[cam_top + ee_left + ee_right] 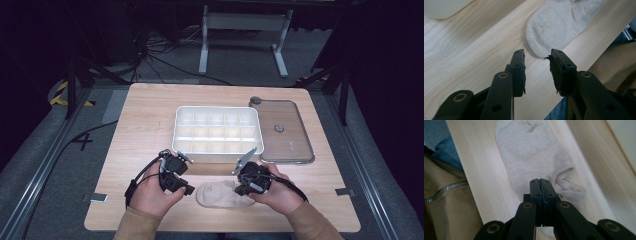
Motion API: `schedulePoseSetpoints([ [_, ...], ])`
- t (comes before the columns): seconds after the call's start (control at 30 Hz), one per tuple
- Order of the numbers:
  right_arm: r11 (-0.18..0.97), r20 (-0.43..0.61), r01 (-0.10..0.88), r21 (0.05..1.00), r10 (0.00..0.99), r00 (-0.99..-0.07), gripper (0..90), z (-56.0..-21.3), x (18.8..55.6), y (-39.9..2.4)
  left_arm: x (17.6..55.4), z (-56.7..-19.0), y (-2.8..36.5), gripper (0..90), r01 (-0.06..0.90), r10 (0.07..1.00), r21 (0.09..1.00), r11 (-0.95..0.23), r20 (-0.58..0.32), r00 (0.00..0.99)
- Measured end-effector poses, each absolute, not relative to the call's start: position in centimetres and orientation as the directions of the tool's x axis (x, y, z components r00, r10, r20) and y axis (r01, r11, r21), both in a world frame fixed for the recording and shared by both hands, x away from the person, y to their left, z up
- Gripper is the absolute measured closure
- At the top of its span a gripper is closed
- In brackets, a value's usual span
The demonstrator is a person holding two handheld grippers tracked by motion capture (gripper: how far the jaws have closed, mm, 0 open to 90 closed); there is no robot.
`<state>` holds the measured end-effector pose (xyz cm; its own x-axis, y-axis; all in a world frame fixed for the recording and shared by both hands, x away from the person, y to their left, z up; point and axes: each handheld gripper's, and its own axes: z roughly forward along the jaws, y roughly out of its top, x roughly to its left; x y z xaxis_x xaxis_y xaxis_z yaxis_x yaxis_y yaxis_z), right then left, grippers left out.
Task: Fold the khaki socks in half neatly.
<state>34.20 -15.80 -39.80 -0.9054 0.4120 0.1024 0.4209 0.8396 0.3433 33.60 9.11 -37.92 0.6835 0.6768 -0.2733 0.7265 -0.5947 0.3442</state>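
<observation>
I see the beige sock [220,195] lying flat near the table's [150,130] front edge, at about six o'clock from the white compartment tray [218,129]. My left gripper [189,190] sits at nine o'clock of the sock, hand wrapped around its body and angled in toward the toe; in the left gripper view its jaws stand apart with nothing between them, the sock's rounded end [554,27] just ahead. My right gripper [241,190] comes in from three o'clock, tipped down over the sock's other end. In the right gripper view its jaws are pressed together above bunched fabric [536,152]; whether they pinch any cloth I cannot tell.
</observation>
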Motion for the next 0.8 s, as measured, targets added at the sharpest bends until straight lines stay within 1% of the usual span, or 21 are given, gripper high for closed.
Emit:
schedulePoseSetpoints([
  [0.1, 0.849, 0.107, 0.409, 0.335, 0.397, -0.911, 89.7, -40.6, 33.9, -15.0, 33.7, -38.4, 8.7, 66.0, 0.725, 0.668, 0.337, -0.6, -0.288, 0.687],
  [0.2, 0.861, 0.109, 0.388, 0.327, 0.374, -0.921, 89.7, -41.5, 33.5, -14.2, 33.6, -38.6, 8.5, 66.0, 0.718, 0.663, 0.341, -0.606, -0.281, 0.693],
  [0.27, 0.866, 0.106, 0.376, 0.33, 0.362, -0.926, 89.7, -41.7, 33.3, -13.9, 33.6, -38.7, 8.4, 65.8, 0.717, 0.663, 0.339, -0.609, -0.279, 0.695],
  [0.3, 0.871, 0.104, 0.355, 0.339, 0.341, -0.934, 89.7, -42.0, 33.0, -13.5, 33.7, -38.8, 8.4, 66.8, 0.716, 0.661, 0.341, -0.609, -0.281, 0.696],
  [0.47, 0.87, 0.108, 0.338, 0.358, 0.321, -0.941, 89.7, -42.4, 32.6, -12.9, 33.8, -39.1, 8.1, 67.5, 0.722, 0.662, 0.332, -0.607, -0.292, 0.691],
  [0.63, 0.878, 0.1, 0.342, 0.334, 0.328, -0.939, 89.6, -43.4, 32.6, -12.6, 34.1, -39.7, 7.9, 67.8, 0.732, 0.666, 0.317, -0.603, -0.306, 0.68],
  [0.7, 0.874, 0.113, 0.347, 0.341, 0.328, -0.938, 89.6, -43.5, 32.6, -12.7, 34.2, -40.0, 7.9, 67.4, 0.731, 0.666, 0.326, -0.6, -0.303, 0.682],
  [0.8, 0.874, 0.103, 0.344, 0.343, 0.329, -0.939, 89.6, -43.5, 32.5, -12.8, 34.4, -40.2, 7.9, 67.2, 0.736, 0.673, 0.338, -0.586, -0.303, 0.675],
])
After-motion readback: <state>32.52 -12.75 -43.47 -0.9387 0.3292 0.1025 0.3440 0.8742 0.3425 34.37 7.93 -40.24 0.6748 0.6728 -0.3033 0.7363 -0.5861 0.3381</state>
